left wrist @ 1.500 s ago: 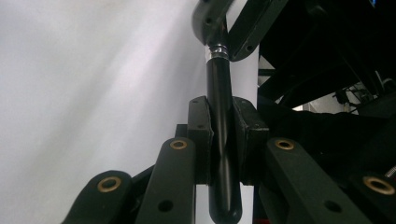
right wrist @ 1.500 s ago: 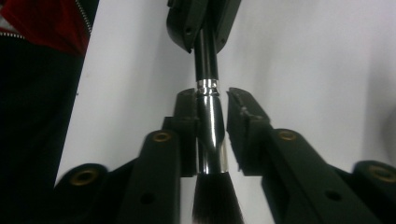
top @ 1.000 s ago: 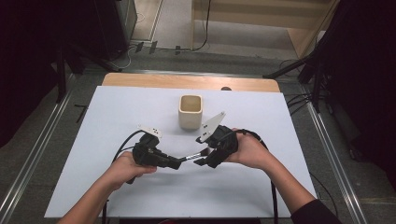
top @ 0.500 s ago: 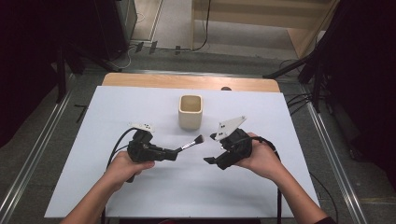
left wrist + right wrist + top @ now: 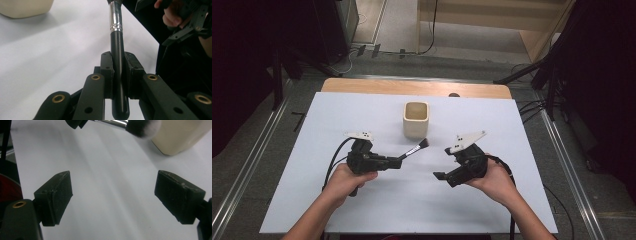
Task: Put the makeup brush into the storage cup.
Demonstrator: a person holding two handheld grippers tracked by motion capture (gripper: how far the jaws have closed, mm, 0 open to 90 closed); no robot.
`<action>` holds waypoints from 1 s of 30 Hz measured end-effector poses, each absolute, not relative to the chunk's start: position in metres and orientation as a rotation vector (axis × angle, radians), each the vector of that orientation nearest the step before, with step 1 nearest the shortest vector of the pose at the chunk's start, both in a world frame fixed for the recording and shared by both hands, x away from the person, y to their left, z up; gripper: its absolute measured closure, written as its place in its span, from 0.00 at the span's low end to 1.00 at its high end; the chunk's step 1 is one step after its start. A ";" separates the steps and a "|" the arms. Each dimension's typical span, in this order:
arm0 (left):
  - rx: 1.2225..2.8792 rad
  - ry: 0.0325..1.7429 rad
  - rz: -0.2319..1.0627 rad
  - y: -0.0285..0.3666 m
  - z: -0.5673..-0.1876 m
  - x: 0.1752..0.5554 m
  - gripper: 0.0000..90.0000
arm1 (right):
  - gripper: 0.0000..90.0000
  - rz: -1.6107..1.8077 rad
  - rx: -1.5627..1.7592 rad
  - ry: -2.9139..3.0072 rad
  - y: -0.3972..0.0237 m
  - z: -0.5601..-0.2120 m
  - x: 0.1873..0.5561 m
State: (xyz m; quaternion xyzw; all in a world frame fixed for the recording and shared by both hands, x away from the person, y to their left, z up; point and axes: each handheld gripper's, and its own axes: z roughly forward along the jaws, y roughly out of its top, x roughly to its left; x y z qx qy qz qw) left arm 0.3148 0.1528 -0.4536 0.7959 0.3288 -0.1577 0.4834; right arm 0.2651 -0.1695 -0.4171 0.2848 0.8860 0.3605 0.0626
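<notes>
1. Surface: a white sheet (image 5: pixel 362 210) covers the table; a strip of wooden tabletop (image 5: pixel 412 87) is exposed along the far edge. Grey floor with metal rails lies left and right, and dark equipment stands at the far left and far right.
2. A cream square cup (image 5: pixel 416 120) stands upright on the sheet, far of centre.
3. The left gripper (image 5: pixel 393 162) is pinching the black handle of a makeup brush (image 5: pixel 414 148); the brush points right and far, its bristles just near of the cup, apart from it.
4. The right gripper (image 5: pixel 443 164) sits right of the brush, well apart from it. Its jaws have just been opening and now stand spread with nothing between them.
5. The left gripper view adds the pads (image 5: pixel 107 72) clamping the handle (image 5: pixel 118 60) below the silver ferrule.
6. The right gripper view adds the white-tipped bristles (image 5: pixel 143 128) beside the cup (image 5: pixel 180 135).
</notes>
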 end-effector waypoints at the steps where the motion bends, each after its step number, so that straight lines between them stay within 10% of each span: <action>1: 1.929 0.802 -0.382 0.153 -0.453 0.315 0.89 | 0.17 1.104 0.877 2.671 -0.170 -0.418 0.265; 30: 1.684 0.834 -0.288 0.154 -0.464 0.297 0.89 | 0.17 1.357 1.194 2.361 -0.185 -0.436 0.234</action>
